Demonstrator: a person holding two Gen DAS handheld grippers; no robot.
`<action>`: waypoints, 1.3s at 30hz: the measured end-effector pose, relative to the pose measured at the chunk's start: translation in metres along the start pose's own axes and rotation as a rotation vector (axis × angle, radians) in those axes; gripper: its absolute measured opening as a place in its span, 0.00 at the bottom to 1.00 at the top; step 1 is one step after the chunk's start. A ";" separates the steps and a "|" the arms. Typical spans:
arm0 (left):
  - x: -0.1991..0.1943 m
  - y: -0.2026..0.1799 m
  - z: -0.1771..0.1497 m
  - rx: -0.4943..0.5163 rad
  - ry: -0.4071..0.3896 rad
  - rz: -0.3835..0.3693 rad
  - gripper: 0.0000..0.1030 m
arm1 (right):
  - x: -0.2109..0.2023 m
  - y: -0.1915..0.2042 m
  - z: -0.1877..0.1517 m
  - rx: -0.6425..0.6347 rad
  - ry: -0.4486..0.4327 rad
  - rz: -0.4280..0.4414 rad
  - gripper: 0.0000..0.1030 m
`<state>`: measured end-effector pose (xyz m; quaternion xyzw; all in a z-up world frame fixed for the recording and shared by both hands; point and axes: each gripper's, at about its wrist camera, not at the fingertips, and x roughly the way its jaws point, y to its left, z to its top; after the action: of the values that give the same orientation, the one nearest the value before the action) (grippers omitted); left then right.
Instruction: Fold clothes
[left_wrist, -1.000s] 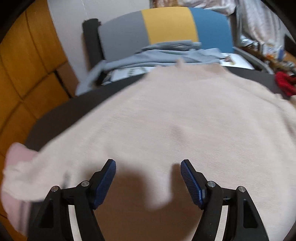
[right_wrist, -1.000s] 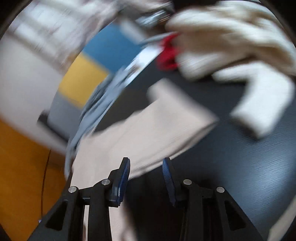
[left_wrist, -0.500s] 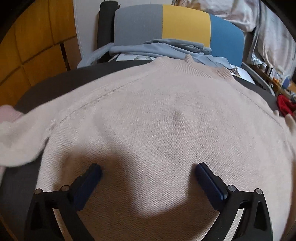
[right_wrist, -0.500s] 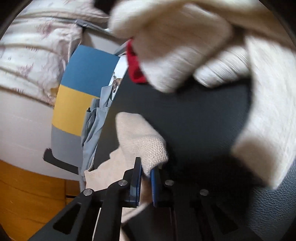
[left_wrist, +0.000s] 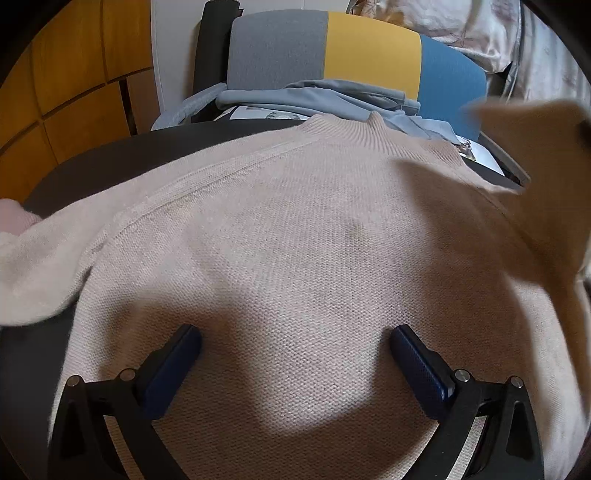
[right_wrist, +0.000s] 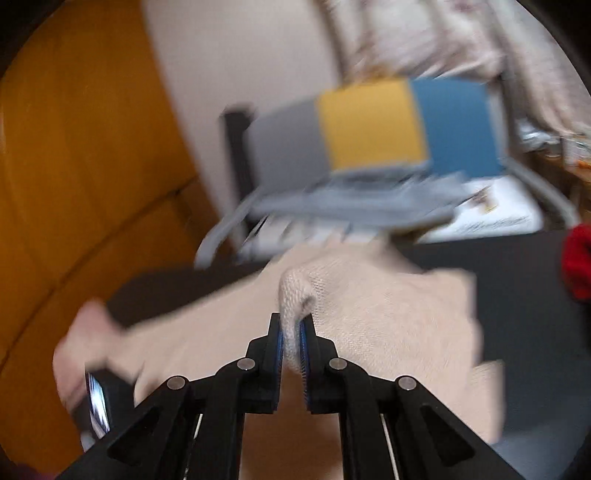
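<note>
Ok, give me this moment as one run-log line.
stage: sleeve fold | left gripper: open, over beige sweater body | right gripper: shut on sleeve, lifted over the body | table: dark

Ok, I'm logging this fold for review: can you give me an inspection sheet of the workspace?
Surface: dark table, mostly covered.
Job's things: beige sweater spread flat, collar away; one sleeve lifted.
Clutter: red item at table edge; grey-blue garment on striped chair.
Grippers: left gripper open over sweater; right gripper shut on sleeve.
Cables: nothing seen.
Surroundings: wooden panelling, patterned curtain.
</note>
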<state>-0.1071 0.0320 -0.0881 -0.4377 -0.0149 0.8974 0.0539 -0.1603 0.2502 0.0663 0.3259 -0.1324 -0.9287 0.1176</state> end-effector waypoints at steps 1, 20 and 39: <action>0.000 0.001 0.000 -0.002 -0.001 -0.002 1.00 | 0.016 0.013 -0.013 -0.022 0.049 0.022 0.08; 0.001 -0.008 -0.002 -0.007 -0.008 -0.004 1.00 | -0.029 -0.169 -0.085 0.908 -0.036 0.014 0.42; 0.001 -0.006 -0.001 0.001 -0.007 -0.002 1.00 | -0.164 -0.246 0.044 0.539 -0.255 -0.325 0.05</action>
<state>-0.1062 0.0381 -0.0889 -0.4344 -0.0151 0.8989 0.0550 -0.0958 0.5380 0.1144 0.2433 -0.3331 -0.9002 -0.1396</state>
